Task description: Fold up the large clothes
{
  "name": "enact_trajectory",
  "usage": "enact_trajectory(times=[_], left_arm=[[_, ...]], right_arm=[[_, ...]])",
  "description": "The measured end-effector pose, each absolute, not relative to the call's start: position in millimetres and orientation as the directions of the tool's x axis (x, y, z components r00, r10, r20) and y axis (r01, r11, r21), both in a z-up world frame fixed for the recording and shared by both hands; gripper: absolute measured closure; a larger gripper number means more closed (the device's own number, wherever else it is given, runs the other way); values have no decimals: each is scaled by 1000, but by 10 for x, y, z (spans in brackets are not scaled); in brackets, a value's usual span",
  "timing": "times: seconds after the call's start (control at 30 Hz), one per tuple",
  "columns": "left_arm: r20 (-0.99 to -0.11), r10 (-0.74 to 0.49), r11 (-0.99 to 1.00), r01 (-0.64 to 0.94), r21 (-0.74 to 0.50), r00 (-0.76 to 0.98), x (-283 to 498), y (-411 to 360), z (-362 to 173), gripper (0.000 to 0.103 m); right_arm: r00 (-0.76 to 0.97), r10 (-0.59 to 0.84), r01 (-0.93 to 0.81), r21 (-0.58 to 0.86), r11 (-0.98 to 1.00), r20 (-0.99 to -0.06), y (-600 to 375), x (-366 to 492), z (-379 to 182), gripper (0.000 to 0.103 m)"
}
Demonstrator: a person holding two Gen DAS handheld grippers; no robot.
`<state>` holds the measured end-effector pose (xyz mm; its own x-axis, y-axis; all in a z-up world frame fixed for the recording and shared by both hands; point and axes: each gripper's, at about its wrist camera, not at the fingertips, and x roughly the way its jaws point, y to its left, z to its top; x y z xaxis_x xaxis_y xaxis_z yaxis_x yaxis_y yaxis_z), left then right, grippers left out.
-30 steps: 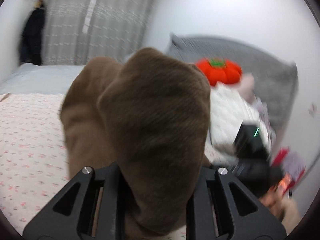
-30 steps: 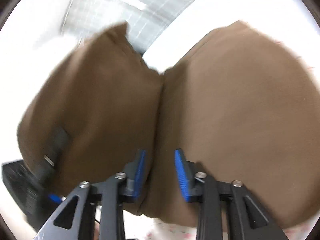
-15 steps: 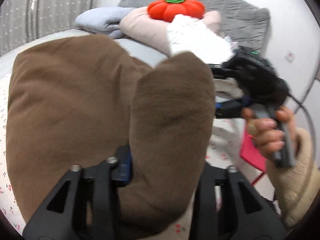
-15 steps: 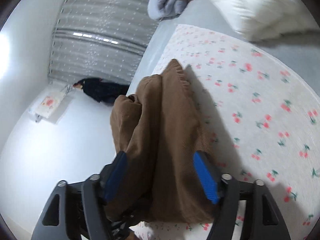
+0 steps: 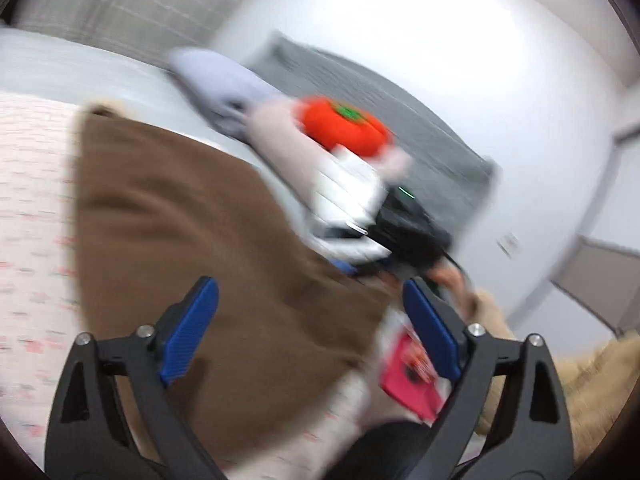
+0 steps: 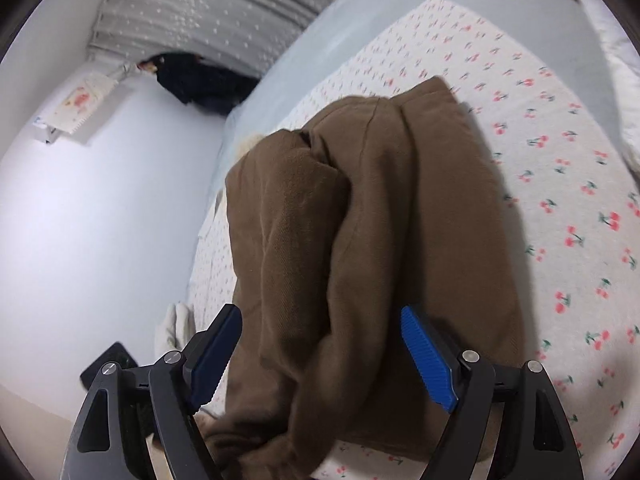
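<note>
The brown garment (image 6: pixel 372 240) lies on the bed (image 6: pixel 560 160), on the cherry-print sheet, doubled over in thick, uneven layers. The left claw (image 5: pixel 310 328) stands wide above it and holds nothing; the right claw (image 6: pixel 320 354) is wide and empty too. I judge the main fold is made, but smoothing and a tidier final fold are left.

There are one brown garment (image 6: pixel 384 240), one cherry-print sheet (image 6: pixel 560 184), two grippers, the left gripper (image 5: pixel 310 328) and the right gripper (image 6: pixel 322 354), each with two blue pads, one orange pumpkin cushion (image 5: pixel 344 126), one grey headboard (image 5: pixel 436 152), one curtain (image 6: pixel 208 12) and one pink item (image 5: pixel 408 380).
</note>
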<state>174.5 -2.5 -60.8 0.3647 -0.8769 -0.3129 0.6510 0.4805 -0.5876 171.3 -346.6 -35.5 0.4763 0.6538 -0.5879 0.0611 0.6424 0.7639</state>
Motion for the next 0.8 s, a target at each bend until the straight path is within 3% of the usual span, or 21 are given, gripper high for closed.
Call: enact_trajectory(times=[0.17,0.2,0.23,0.27,0.3,0.37,0.5,0.57,0.67,0.73,0.8], left_arm=[[-454,-710,683,371,-629,539,2172,324,-987,9],[-481,-689,700,327,-635,542,2255,351,-1064,10],[-497,-677,708,296,-641,543,2319,358,-1121,10],[-505,-669,712,275,-646,546,2357,375,-1159,12],[-503,-668,711,269,-650,549,2371,377,-1166,14],[-476,-675,697,278,-661,563,2352,339,-1104,16],[-389,-739,640,391,-662,550,2206,214,-892,22],[-373,-775,612,457,-646,511,2126,53,-859,26],[-424,-799,601,546,-584,426,2048,-334,-928,34],[-448,-781,623,606,-495,436,1937,-536,-942,34],[-471,-756,647,631,-428,456,1850,-681,-962,34]], right_arm=[[418,627,86,716,693,-657,-3249,2038,-320,20],[421,604,91,693,715,-677,-3188,2120,-335,25],[428,586,88,677,730,-688,-3135,2149,-321,33],[433,544,91,636,766,-718,-3043,2189,-304,63],[438,526,82,615,784,-729,-2978,2204,-262,79],[494,498,28,585,811,-713,-2864,2127,-28,85],[624,557,-74,668,741,-549,-3087,1807,389,88],[655,547,-72,678,731,-521,-3306,1656,385,88],[661,532,17,720,694,-529,-3745,1531,-59,86],[635,483,159,714,681,-602,-4016,1471,-621,80],[634,503,210,756,619,-588,-4156,1375,-976,61]])
